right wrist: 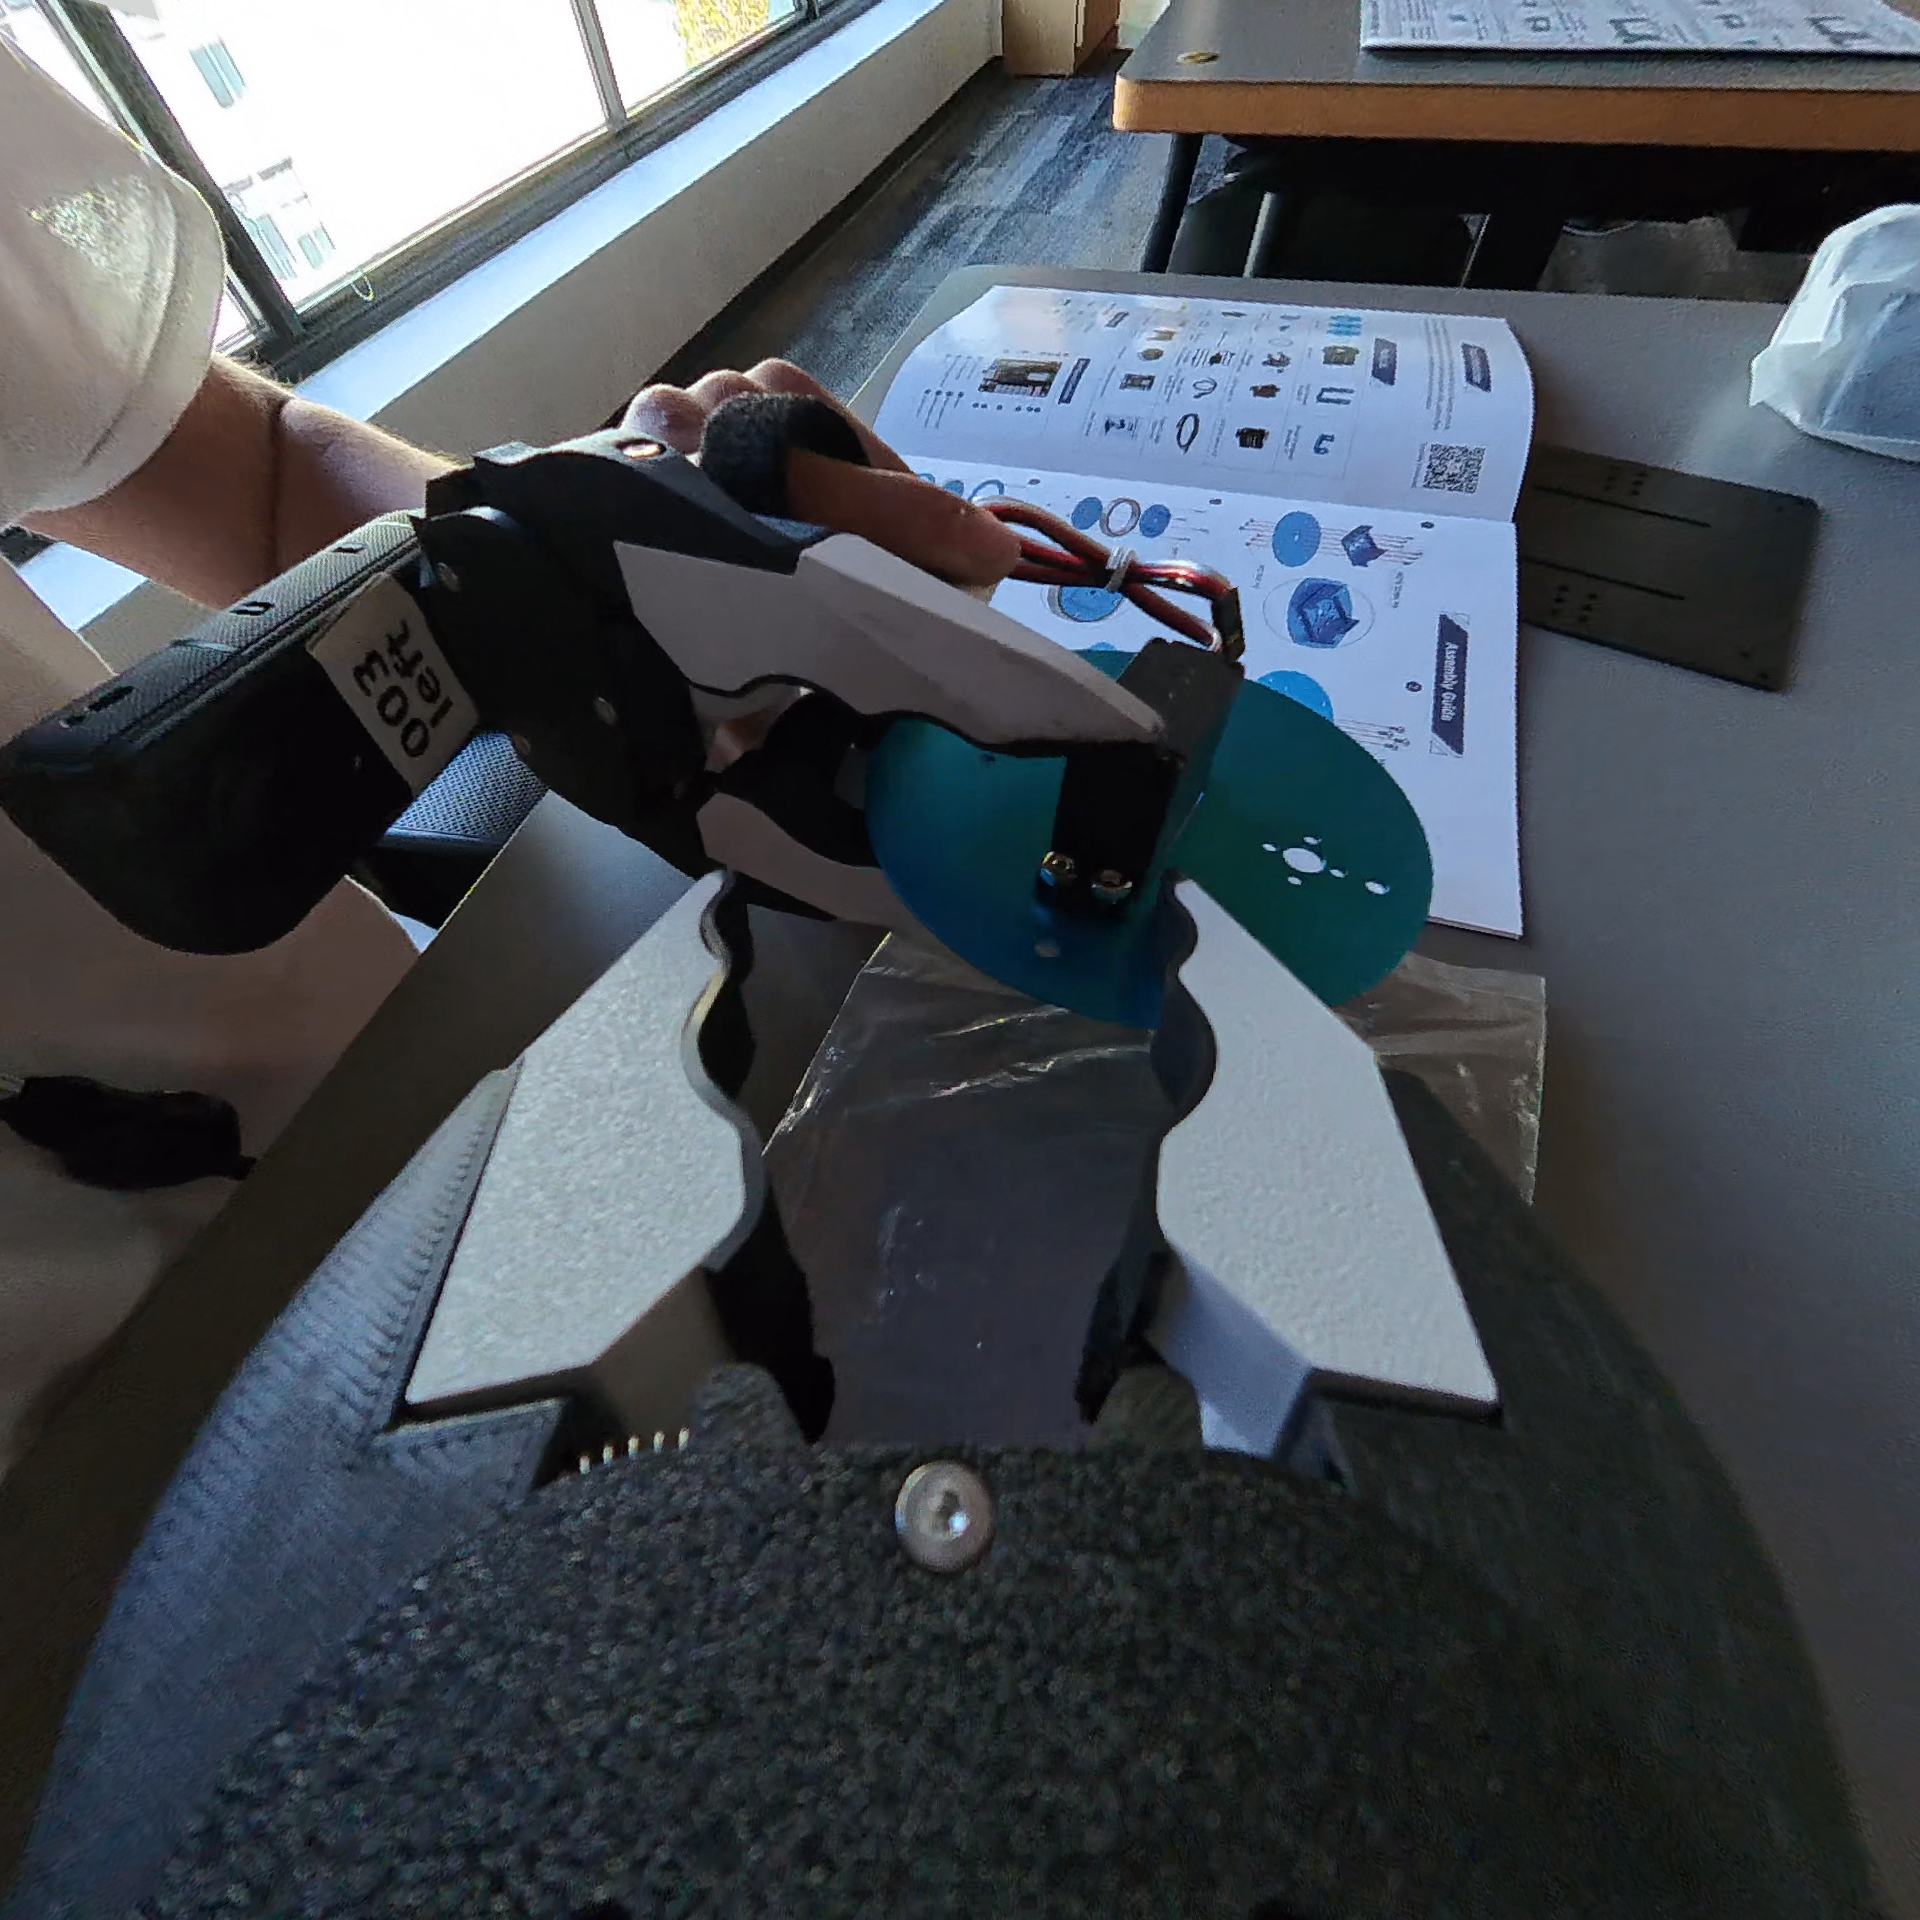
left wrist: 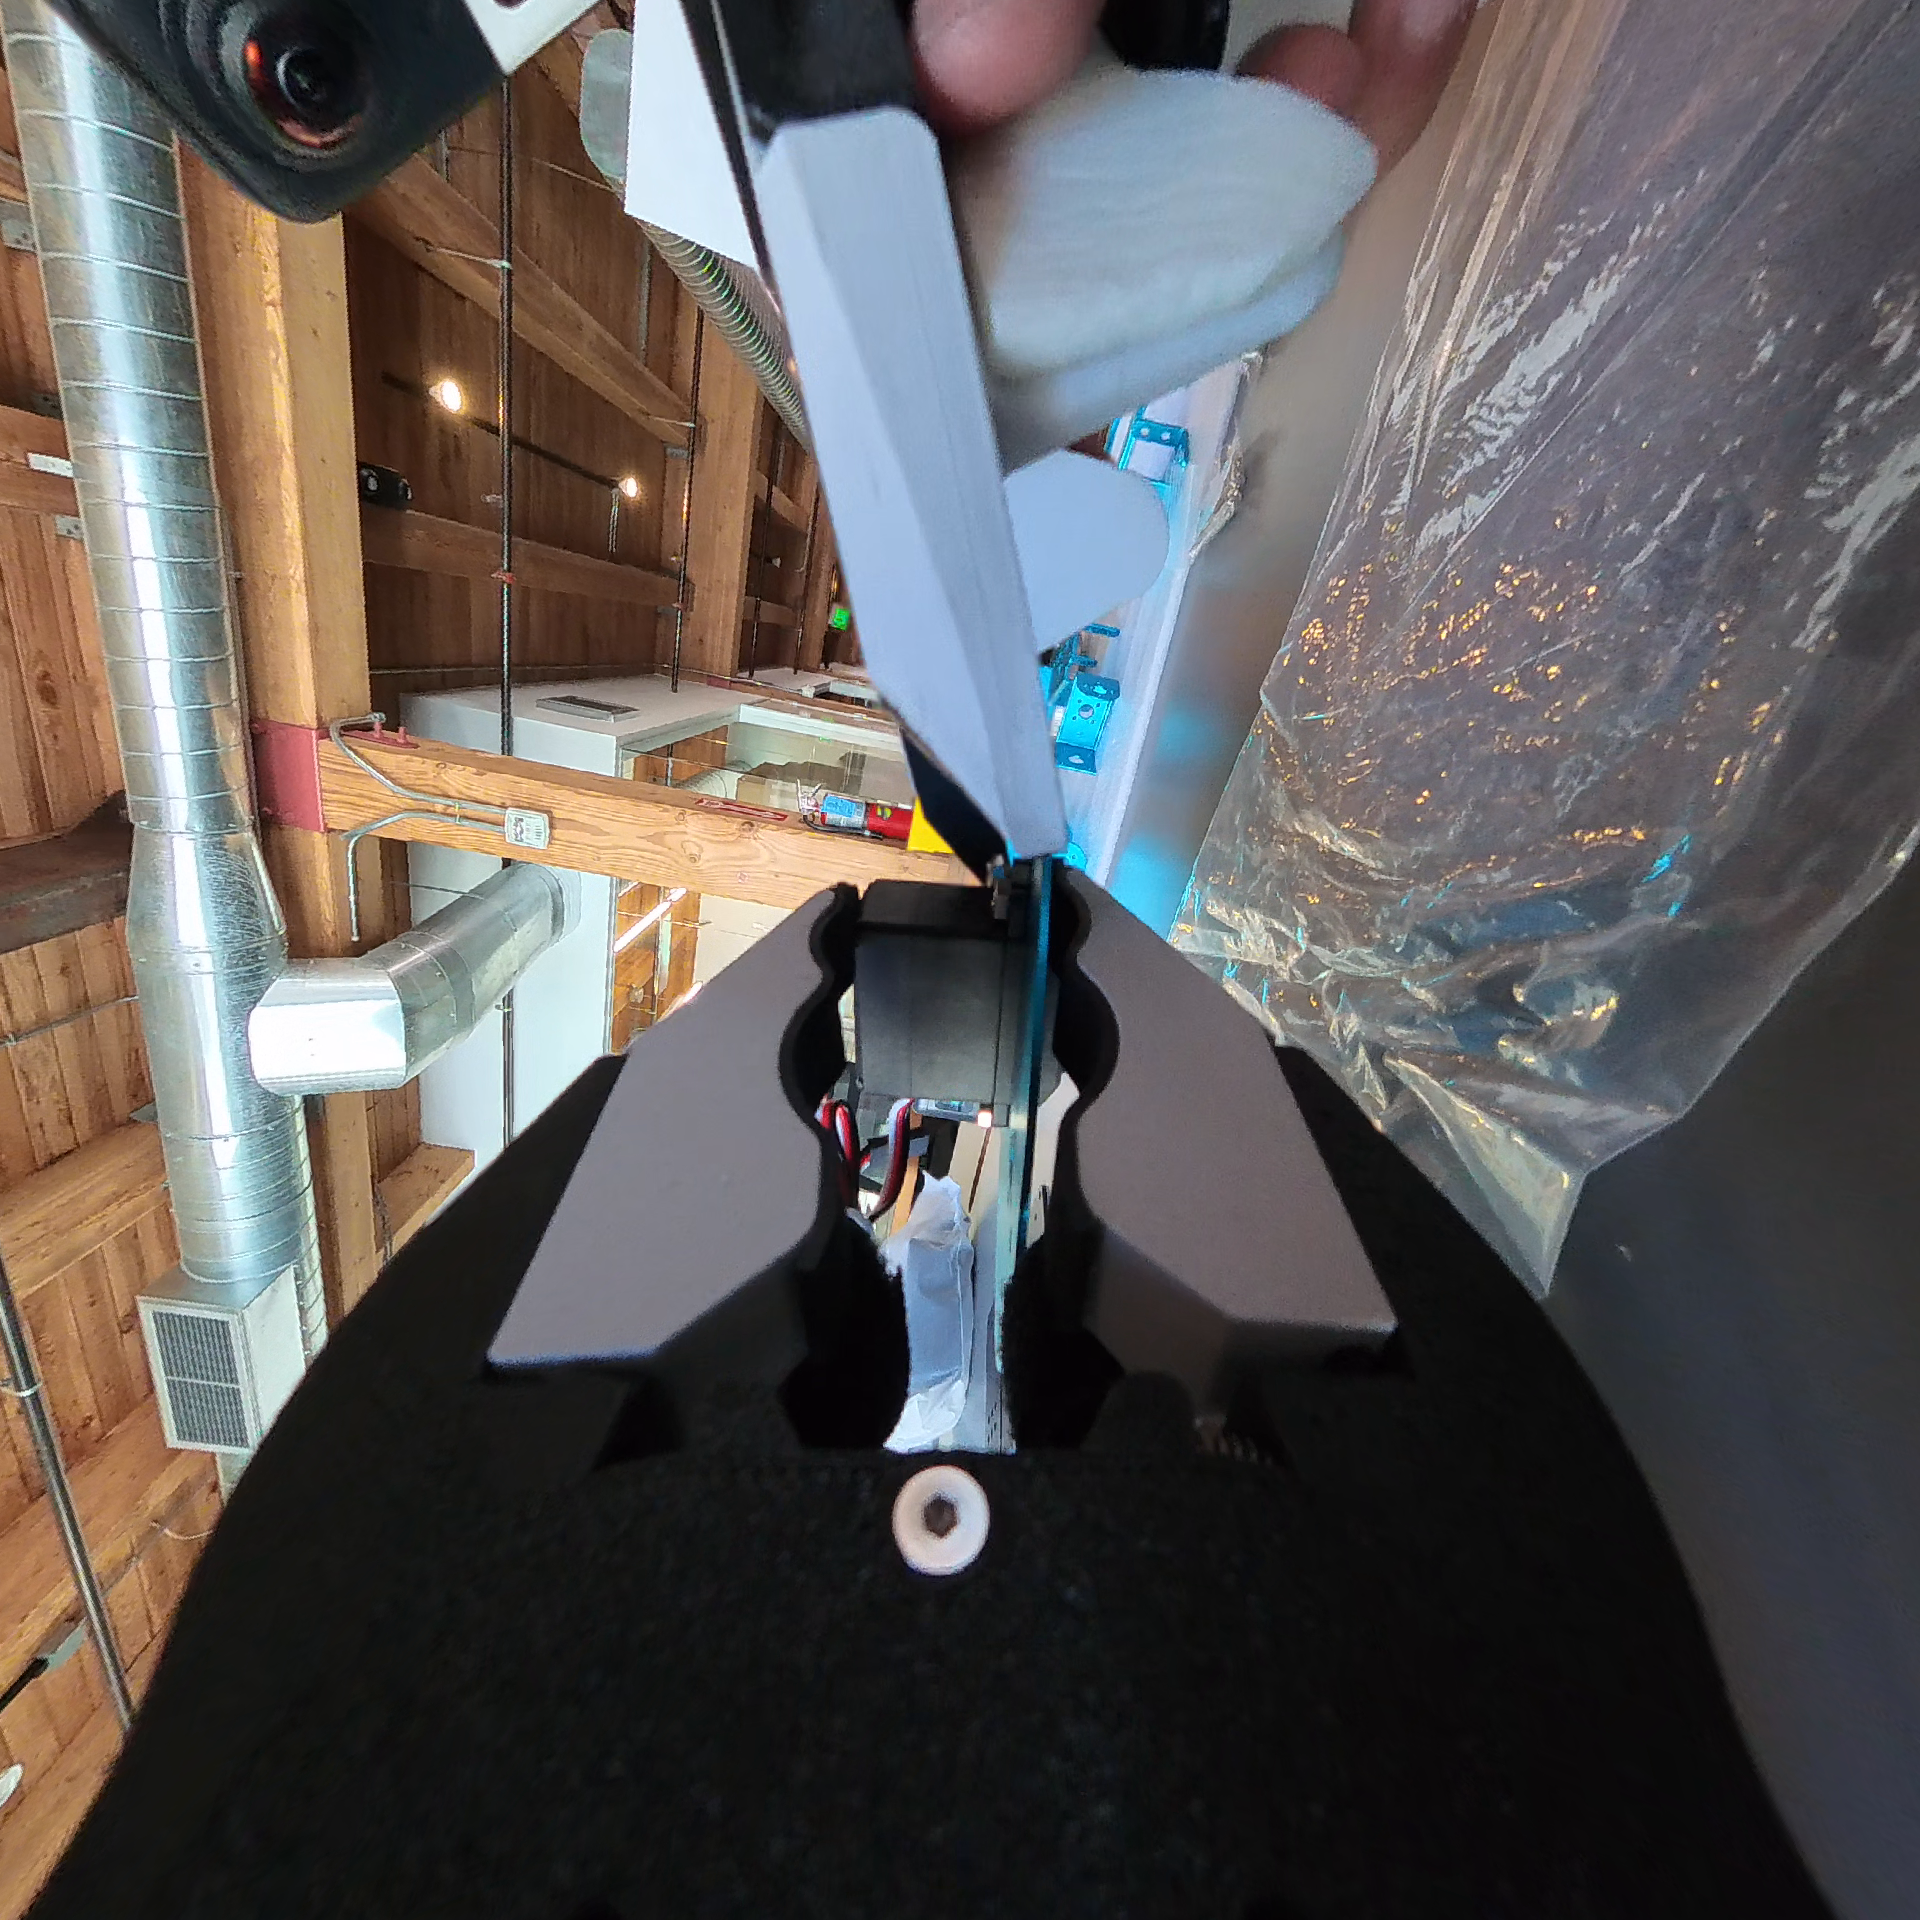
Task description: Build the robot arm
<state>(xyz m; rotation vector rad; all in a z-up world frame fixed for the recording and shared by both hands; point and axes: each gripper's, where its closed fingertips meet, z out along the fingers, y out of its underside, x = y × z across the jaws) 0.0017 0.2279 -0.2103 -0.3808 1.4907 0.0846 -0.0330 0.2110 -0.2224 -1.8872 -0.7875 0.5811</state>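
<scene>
My left gripper [left wrist: 956,904] is shut on a black servo motor [left wrist: 925,997] bolted to a round blue metal disc [left wrist: 1034,1039], which shows edge-on here. In the right wrist view the left gripper [right wrist: 1039,727] holds the servo [right wrist: 1153,748] and disc [right wrist: 1299,831] above the table, with the servo's red wires [right wrist: 1132,571] looped behind. My right gripper [right wrist: 951,914] is open, its tips on either side of the disc's near edge, close to two nuts [right wrist: 1081,883]. One of its white fingers [left wrist: 914,520] reaches down to the servo's top corner.
An open instruction booklet [right wrist: 1247,499] lies on the grey table [right wrist: 1714,935], with a black flat plate [right wrist: 1662,571] to its right. A clear plastic bag [right wrist: 1039,1091] lies under the grippers. A white wrapped bundle [right wrist: 1849,343] sits far right. A person's arm [right wrist: 312,447] is at left.
</scene>
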